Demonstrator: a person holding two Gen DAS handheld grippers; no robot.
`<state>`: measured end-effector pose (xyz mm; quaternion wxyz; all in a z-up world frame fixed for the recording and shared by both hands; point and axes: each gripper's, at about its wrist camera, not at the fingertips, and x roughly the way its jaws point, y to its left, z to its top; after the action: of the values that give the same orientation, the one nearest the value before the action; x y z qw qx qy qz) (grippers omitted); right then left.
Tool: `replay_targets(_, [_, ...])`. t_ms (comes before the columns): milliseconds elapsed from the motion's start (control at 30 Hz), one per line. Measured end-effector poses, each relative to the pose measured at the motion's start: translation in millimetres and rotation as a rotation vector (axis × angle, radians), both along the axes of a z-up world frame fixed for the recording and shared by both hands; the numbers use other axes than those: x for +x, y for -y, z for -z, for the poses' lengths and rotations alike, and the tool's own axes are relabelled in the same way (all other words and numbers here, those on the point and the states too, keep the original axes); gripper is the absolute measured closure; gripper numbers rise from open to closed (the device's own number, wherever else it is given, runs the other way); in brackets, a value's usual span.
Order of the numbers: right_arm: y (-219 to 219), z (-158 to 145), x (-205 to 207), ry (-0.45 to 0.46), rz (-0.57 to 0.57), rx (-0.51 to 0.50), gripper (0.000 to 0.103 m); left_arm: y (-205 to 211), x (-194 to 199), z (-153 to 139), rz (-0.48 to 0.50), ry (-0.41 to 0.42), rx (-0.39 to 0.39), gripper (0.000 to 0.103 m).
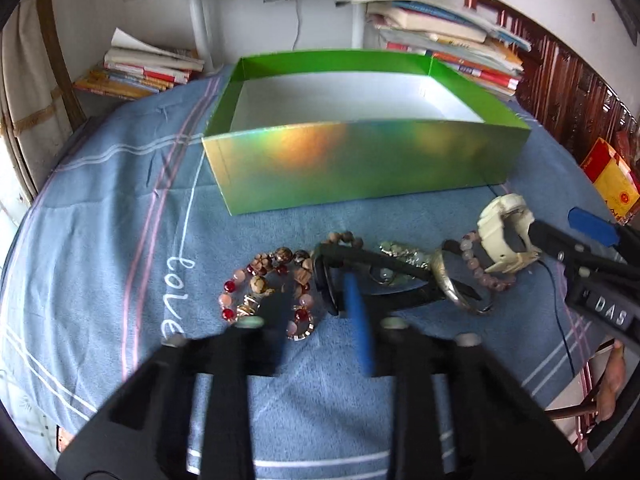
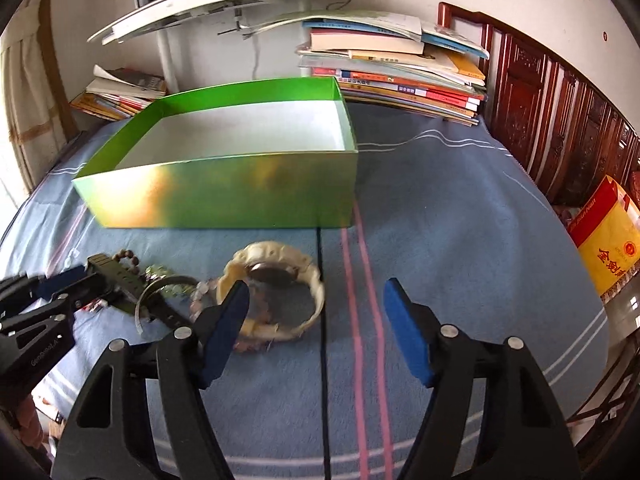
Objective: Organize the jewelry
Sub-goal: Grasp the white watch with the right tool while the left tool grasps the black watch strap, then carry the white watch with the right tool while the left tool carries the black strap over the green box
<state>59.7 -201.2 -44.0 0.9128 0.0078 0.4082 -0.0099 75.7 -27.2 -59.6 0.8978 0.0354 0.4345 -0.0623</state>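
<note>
An open shiny green box [image 1: 360, 164] with a white floor stands on the blue cloth; it also shows in the right wrist view [image 2: 224, 196]. In front of it lie a red and brown bead bracelet [image 1: 276, 276], a black watch [image 1: 360, 272], a silver bangle [image 1: 452, 288], a pink bead bracelet [image 1: 480, 272] and a white watch [image 1: 504, 232]. My left gripper [image 1: 316, 304] hangs low over the bracelet and black watch, fingers apart, blurred. My right gripper [image 2: 316, 316] is open around the white watch [image 2: 276, 288], which lies by the left finger.
Stacks of books [image 2: 400, 68] lie behind the box at both sides. A white stand [image 1: 200, 20] rises behind. A dark wooden headboard [image 2: 560, 128] and a yellow and red bag [image 2: 608, 232] are at the right. A thin black cable [image 2: 322, 320] crosses the cloth.
</note>
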Motion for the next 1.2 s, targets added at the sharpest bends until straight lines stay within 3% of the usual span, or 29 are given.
replay_targets(33, [-1,2,5,-0.006,-0.008,-0.005,0.04,-1,1,3,0.002,-0.015,-0.014,0.091])
replay_targets(200, [-4,19,18,-0.064,-0.03,-0.024,0.09,-4,4,8,0.003,-0.039,-0.041,0.091])
replay_targets(300, [-3,22,16,-0.057,-0.028,-0.021,0.095,-6,4,6,0.003,-0.036,-0.044,0.09])
replay_targets(433, [0,22,13,-0.053,-0.03,-0.007,0.095,-7,6,8,0.006,-0.037,-0.052,0.088])
replay_targets(600, [1,20,13,-0.042,-0.034,0.009,0.096,-13,5,3,-0.001,-0.034,-0.092,0.094])
replay_targets(900, [10,-2,6,0.025,-0.008,0.009,0.096,-22,-6,-35,-0.021,0.066,-0.1,0.094])
replay_targets(1100, [9,-8,3,0.04,-0.013,0.005,0.096,-34,-8,-55,-0.053,0.117,-0.09,0.094])
replay_targets(1200, [4,-7,6,0.033,-0.016,-0.02,0.096,-36,-6,-61,-0.085,0.15,-0.017,0.094])
